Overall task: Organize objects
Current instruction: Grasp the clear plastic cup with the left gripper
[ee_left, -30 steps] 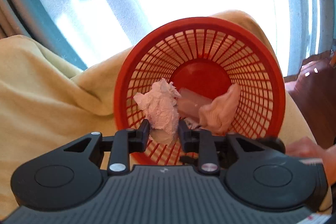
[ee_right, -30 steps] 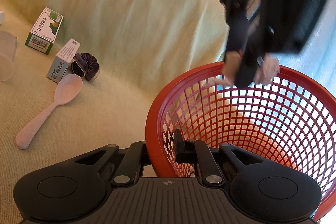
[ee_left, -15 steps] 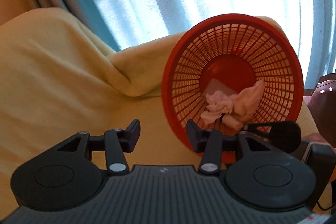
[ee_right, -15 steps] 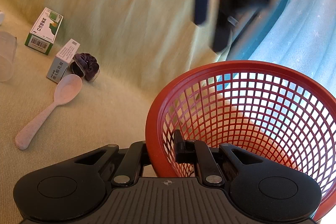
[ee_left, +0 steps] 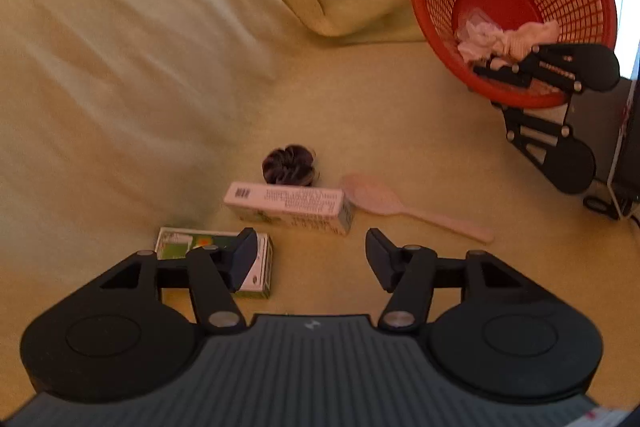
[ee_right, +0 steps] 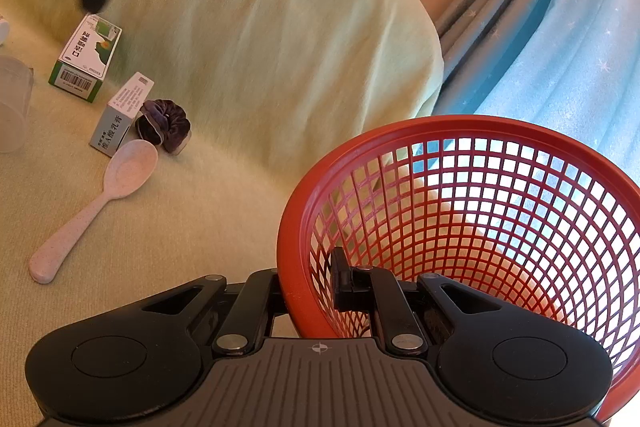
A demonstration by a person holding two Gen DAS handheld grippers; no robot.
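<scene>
While the left gripper (ee_left: pixel 311 255) spreads its jaws with nothing between them, the right gripper (ee_right: pixel 308 283) pinches the rim of the red mesh basket (ee_right: pixel 472 211), which sits tilted on the pale yellow-green cloth (ee_left: pixel 120 67) with crumpled white tissues (ee_left: pixel 500 37) inside. Ahead of the empty jaws lie a green box (ee_left: pixel 260 263), a long white box (ee_left: pixel 288 207) lying crosswise, a dark scrunchie (ee_left: pixel 289 165) and a pink spoon (ee_left: pixel 400 205), its handle pointing right.

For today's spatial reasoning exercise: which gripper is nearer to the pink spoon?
Left. The left gripper hovers just short of the pink spoon, jaws opening and empty. The right gripper is farther off, clamped on the red basket rim.
</scene>
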